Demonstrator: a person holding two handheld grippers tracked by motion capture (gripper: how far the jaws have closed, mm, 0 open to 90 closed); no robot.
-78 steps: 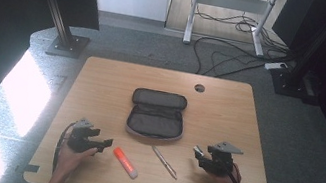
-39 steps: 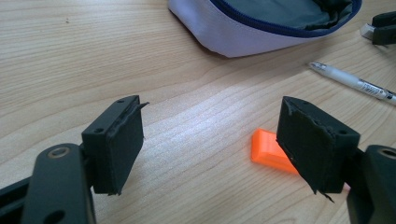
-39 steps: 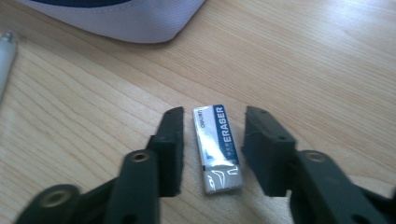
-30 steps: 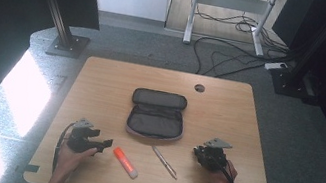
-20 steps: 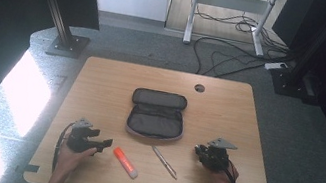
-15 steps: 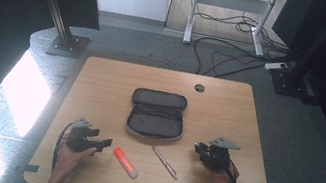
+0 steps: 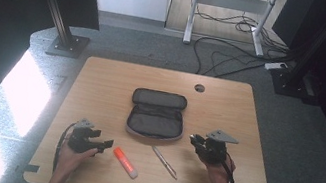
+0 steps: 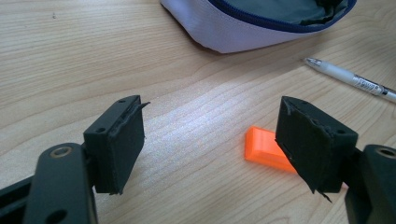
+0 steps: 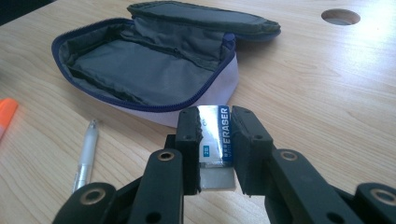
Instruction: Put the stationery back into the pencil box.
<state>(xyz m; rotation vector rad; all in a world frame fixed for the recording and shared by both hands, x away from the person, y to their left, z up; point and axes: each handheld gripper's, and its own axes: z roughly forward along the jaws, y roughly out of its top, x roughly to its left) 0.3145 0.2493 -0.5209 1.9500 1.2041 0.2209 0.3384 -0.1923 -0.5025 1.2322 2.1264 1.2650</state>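
An open grey pencil case (image 7: 156, 115) with a blue zip lies mid-table, also the pencil case (image 9: 154, 65) in the right gripper view. My right gripper (image 9: 217, 128) is shut on a white eraser (image 9: 215, 140) in a blue and silver sleeve, held just right of the case; in the high view this right gripper (image 7: 198, 140) points left. My left gripper (image 8: 210, 140) stands open and empty over bare wood, the same left gripper (image 7: 108, 143) at the front left. An orange highlighter (image 7: 125, 162) lies just beyond its right jaw, its cap (image 8: 264, 149) partly hidden. A white pen (image 7: 164, 161) lies between the hands.
The wooden table (image 7: 100, 90) has a round cable hole (image 7: 199, 88) at the back right. Its front edge is close behind both hands. Black frame posts, a desk stand and floor cables lie beyond the far edge.
The right gripper shifted slightly left and back toward the case, still holding the eraser. The left gripper, highlighter and pen have stayed put.
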